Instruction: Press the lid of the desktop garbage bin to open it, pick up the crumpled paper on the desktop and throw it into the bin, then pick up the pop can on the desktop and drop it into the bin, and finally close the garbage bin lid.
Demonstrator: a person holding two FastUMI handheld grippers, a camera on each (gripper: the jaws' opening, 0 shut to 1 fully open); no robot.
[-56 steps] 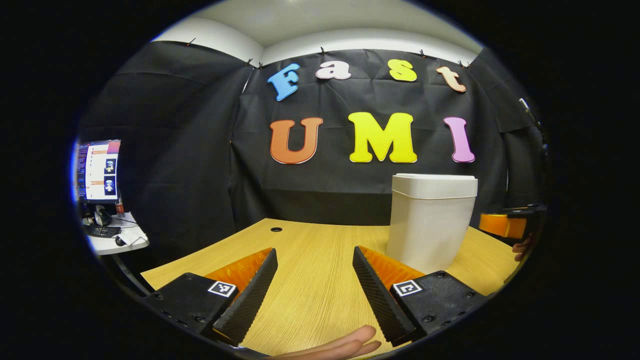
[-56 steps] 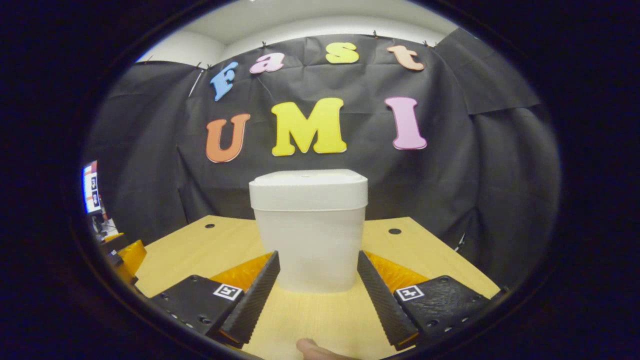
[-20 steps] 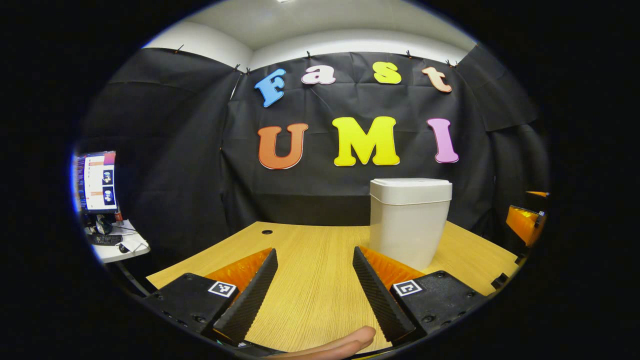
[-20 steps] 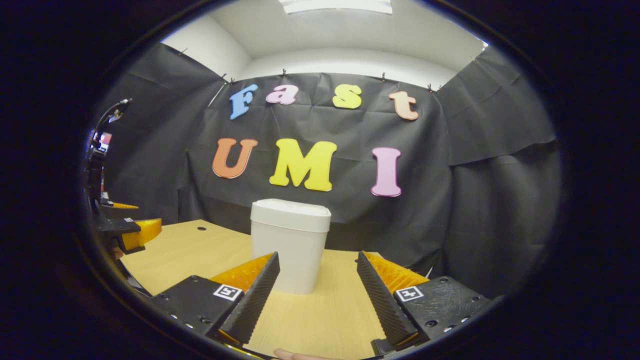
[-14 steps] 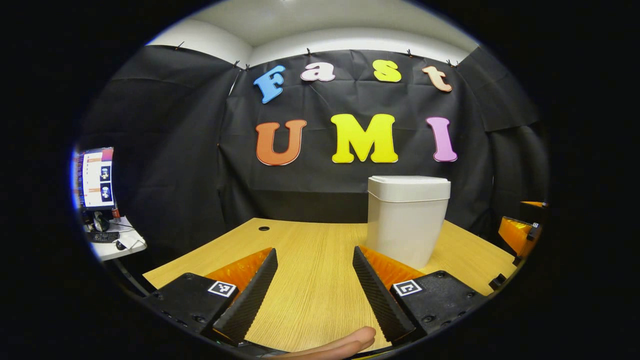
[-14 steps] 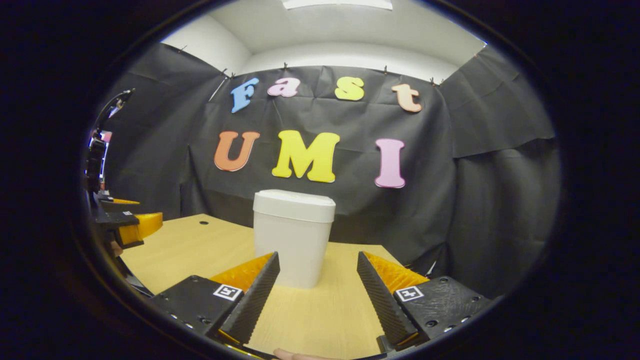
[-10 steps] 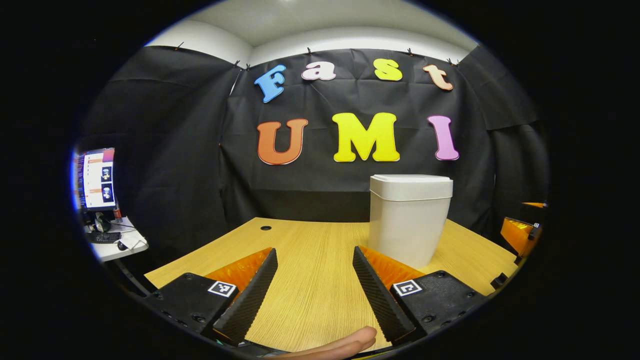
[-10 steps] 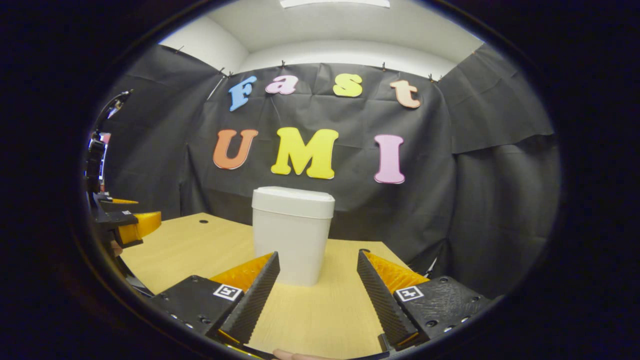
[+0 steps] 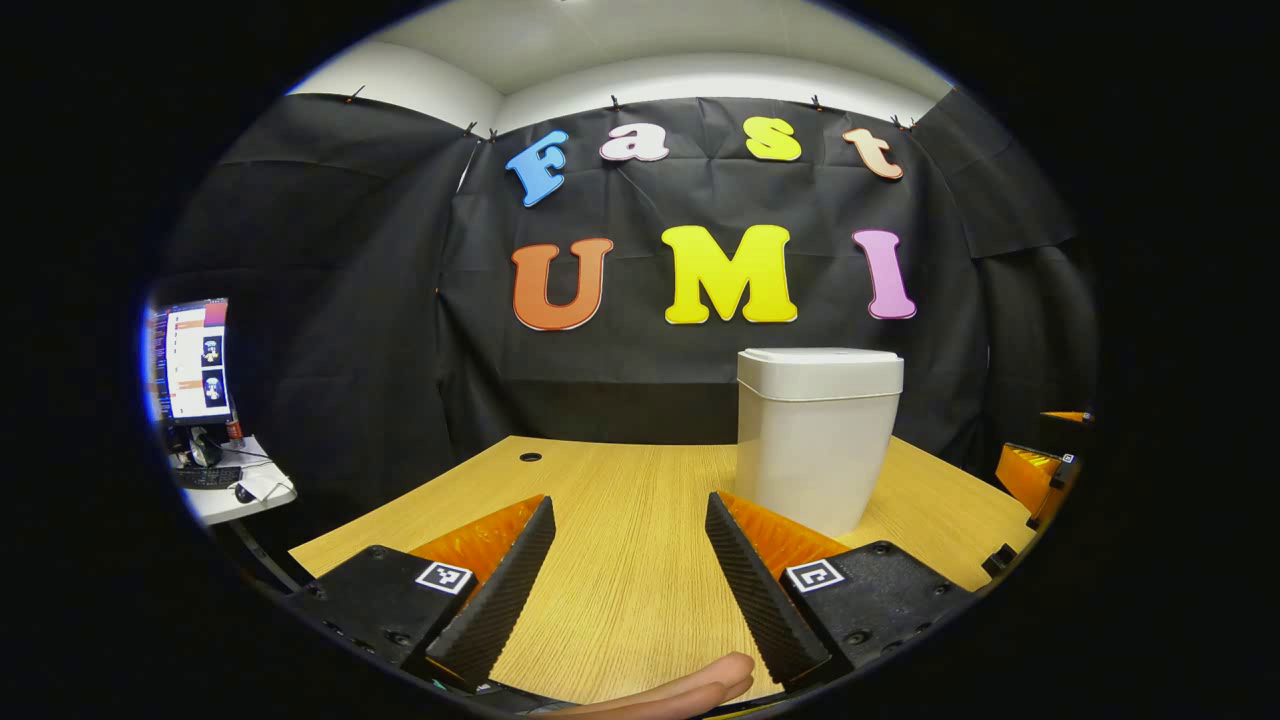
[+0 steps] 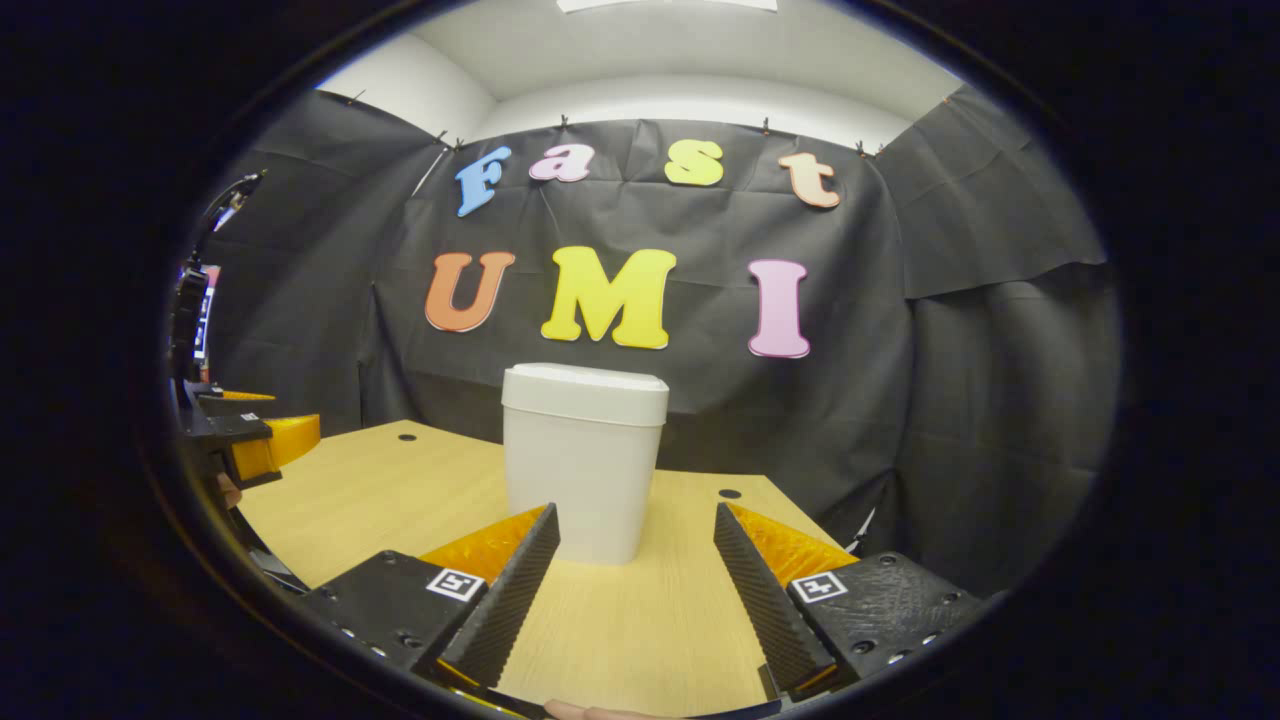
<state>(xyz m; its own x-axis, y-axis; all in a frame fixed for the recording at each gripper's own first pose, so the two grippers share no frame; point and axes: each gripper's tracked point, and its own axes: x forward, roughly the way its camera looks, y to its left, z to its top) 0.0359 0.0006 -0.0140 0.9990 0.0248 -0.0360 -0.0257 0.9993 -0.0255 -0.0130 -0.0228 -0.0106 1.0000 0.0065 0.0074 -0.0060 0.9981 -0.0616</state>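
Both grippers spread wide, holding nothing: left gripper (image 9: 625, 570) low over the desk (image 9: 620, 500), right gripper (image 10: 632, 575) likewise, aimed roughly at the bin. Garbage bin (image 10: 583, 460) stands upright mid-desk, lid (image 10: 585, 392) down flat. From my left gripper view it sits ahead and to the right (image 9: 815, 435). I can't make out paper or can from here; possibly out of frame. My read: either nothing started or all done, can't say. If starting, next is pressing the lid top.
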